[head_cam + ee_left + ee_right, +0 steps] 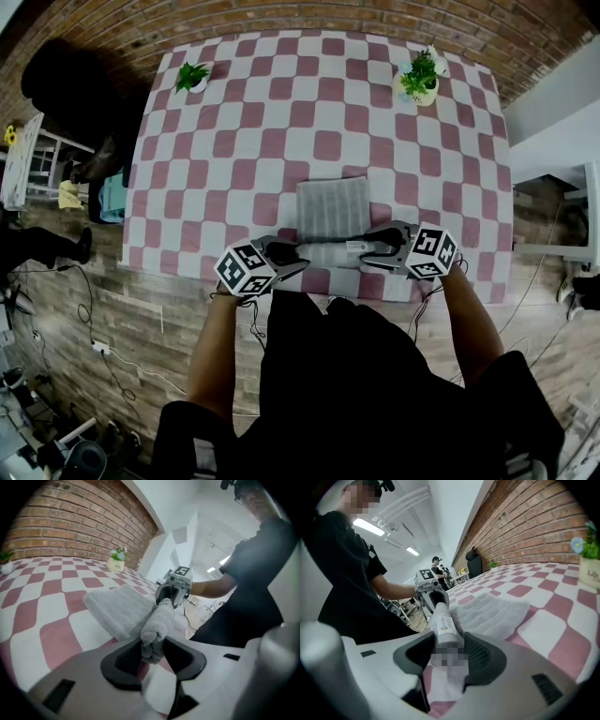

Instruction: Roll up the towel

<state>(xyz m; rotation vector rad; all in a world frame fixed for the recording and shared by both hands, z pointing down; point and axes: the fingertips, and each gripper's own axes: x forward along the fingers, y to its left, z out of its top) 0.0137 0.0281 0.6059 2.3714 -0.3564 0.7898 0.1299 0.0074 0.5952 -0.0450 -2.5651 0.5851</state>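
The towel (pixel 333 208) lies at the middle of the table's (pixel 281 122) near edge, its near part already wound into a tight roll that runs along that edge, its far part still flat on the red-and-white checked cloth. The left gripper (pixel 152 651) is clamped on 1 end of the roll and the right gripper (pixel 449 651) on the other, each with the cloth squeezed between its dark pads, and the 2 face each other along the table's near edge.

2 potted plants stand well apart from this, one (pixel 192 77) at the table's far left corner and one (pixel 419 80) at its far right corner; nothing lies on the table between them and the towel. A brick wall (pixel 525 522) runs behind the table's far side.

A white label (pixel 442 626) wraps the roll by the right gripper's pads (it bears a small round coloured mark, the print too small to read). The right plant's pale pot (pixel 590 573) carries lettering cut off at the picture's edge.
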